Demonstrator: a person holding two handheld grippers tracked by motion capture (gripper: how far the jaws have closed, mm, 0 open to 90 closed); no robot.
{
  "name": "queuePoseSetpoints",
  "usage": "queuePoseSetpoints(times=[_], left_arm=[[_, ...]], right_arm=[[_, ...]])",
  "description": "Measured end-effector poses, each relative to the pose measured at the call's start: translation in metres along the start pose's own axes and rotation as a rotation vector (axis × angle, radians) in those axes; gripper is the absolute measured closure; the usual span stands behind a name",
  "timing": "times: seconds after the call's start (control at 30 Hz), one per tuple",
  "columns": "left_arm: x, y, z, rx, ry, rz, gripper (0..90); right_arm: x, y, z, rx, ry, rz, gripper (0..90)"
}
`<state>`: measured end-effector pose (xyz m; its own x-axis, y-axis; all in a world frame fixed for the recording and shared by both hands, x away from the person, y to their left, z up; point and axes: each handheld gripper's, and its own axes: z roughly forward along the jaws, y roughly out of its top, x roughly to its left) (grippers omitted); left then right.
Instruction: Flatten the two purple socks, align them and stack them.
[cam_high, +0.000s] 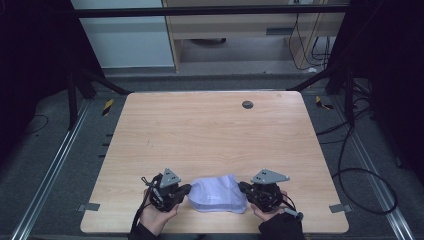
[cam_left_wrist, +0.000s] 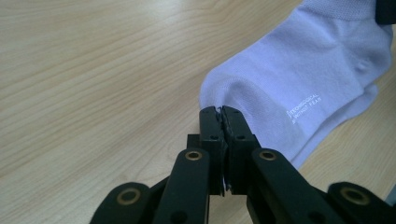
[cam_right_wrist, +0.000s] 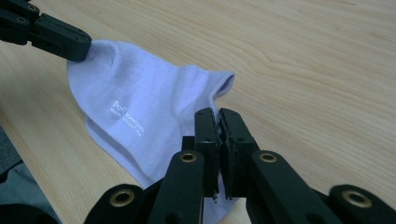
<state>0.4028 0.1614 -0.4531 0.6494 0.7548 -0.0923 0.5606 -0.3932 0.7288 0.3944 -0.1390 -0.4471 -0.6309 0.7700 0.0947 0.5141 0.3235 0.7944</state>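
Pinching the fabric between closed jaws, the left gripper (cam_left_wrist: 220, 114) grips one end of a pale lilac sock (cam_left_wrist: 299, 88), and the right gripper (cam_right_wrist: 218, 116) clamps the opposite end the same way. In the high view the sock (cam_high: 218, 194) lies stretched between the left gripper (cam_high: 184, 190) and the right gripper (cam_high: 243, 188), close to the near edge of the wooden table (cam_high: 210, 135). White lettering (cam_right_wrist: 127, 116) marks the sock's side. Beyond the sock the tabletop runs bare to the far edge, where a small dark round grommet (cam_high: 247, 104) sits. Cables (cam_high: 350, 150) trail over the floor to the right of the table.
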Motion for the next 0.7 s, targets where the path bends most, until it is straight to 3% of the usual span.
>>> queuePoseSetpoints(times=[0.7], left_arm=[[-0.003, -0.009, 0.014, 0.086, -0.012, 0.021, 87.4]], right_arm=[[-0.003, -0.015, 0.011, 0.087, -0.004, 0.006, 86.6]])
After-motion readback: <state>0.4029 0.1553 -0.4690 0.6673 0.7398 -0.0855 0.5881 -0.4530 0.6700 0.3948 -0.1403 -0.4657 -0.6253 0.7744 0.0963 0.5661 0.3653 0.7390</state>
